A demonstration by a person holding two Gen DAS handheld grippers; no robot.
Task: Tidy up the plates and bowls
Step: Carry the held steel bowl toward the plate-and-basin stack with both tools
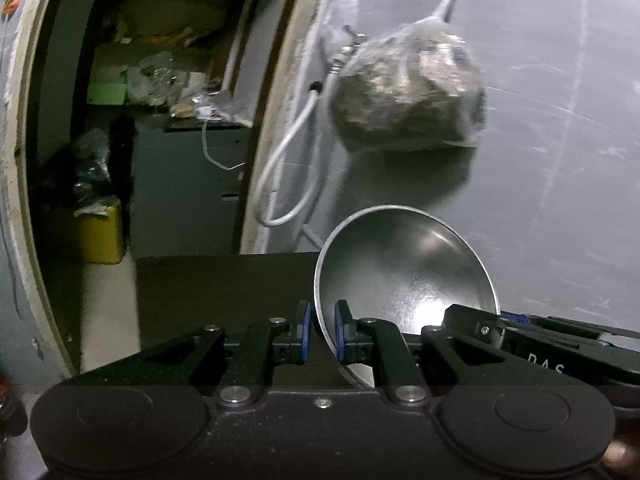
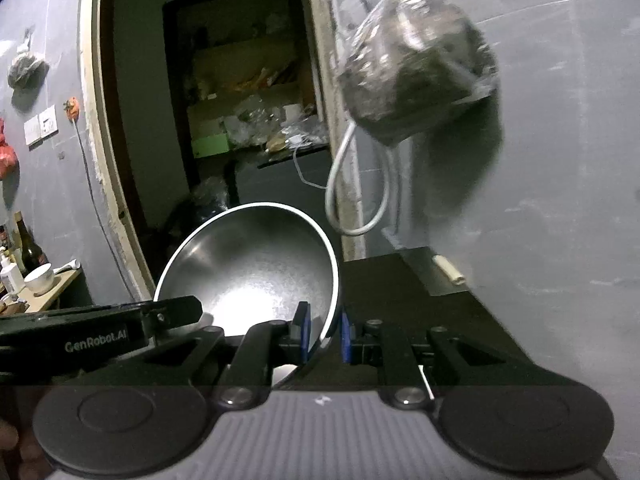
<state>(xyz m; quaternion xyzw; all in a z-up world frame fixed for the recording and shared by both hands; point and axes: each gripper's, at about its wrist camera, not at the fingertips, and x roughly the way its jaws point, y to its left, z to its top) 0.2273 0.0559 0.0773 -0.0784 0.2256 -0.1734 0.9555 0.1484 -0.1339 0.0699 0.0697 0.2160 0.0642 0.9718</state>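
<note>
A shiny steel bowl (image 1: 408,268) is held in the air above a dark table (image 1: 224,288), tilted with its hollow facing the cameras. My left gripper (image 1: 323,330) is shut on the bowl's left rim, blue pads on either side of the metal. My right gripper (image 2: 325,334) is shut on the opposite rim of the same bowl (image 2: 256,264). Each gripper shows in the other's view: the right one (image 1: 520,332) at the lower right, the left one (image 2: 120,320) at the lower left.
A clear plastic bag (image 1: 408,96) of dark stuff hangs on the grey wall, with a looped white cable (image 1: 288,168) beside it. An open doorway (image 2: 224,120) leads to cluttered shelves. A side shelf holds a white cup (image 2: 40,278) and bottles (image 2: 28,248).
</note>
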